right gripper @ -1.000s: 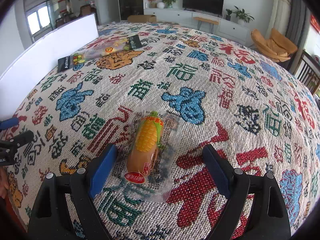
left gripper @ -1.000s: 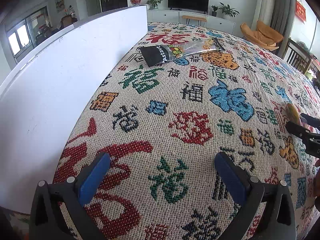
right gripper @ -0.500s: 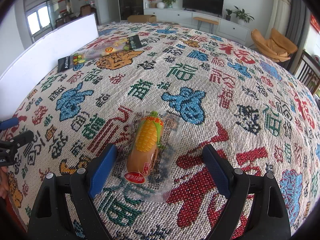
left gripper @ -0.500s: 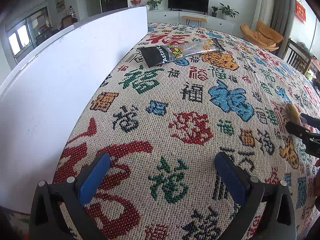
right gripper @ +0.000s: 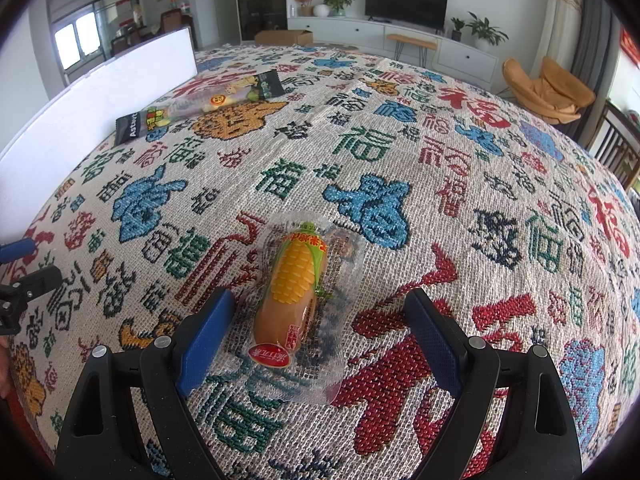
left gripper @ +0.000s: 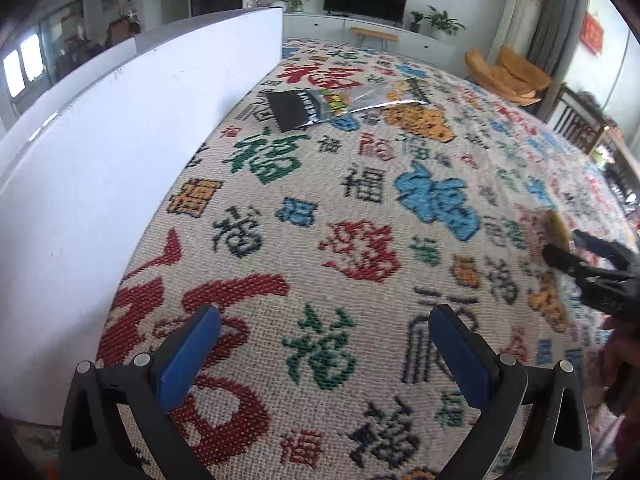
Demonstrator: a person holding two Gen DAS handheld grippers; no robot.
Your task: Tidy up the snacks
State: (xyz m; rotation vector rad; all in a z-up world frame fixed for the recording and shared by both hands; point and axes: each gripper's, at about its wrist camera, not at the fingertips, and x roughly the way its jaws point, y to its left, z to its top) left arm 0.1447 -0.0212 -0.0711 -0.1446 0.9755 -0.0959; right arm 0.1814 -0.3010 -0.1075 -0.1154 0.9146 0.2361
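A clear packet with a yellow corn sausage [right gripper: 294, 284] lies on the patterned tablecloth, between the open blue pads of my right gripper [right gripper: 320, 332], which is low over it and not touching it. Its edge shows in the left wrist view [left gripper: 556, 228] at the far right, beside the right gripper [left gripper: 576, 248]. A long black and silver snack bag [left gripper: 340, 102] lies far ahead next to the white board; it also shows in the right wrist view [right gripper: 200, 104]. My left gripper [left gripper: 324, 352] is open and empty above the cloth, near the board.
A tall white board [left gripper: 120, 152] stands along the left side of the table [right gripper: 460, 168]. Behind the table are a TV cabinet [right gripper: 400, 28], an orange chair [right gripper: 548, 88] and a wooden chair [left gripper: 580, 128] at the right.
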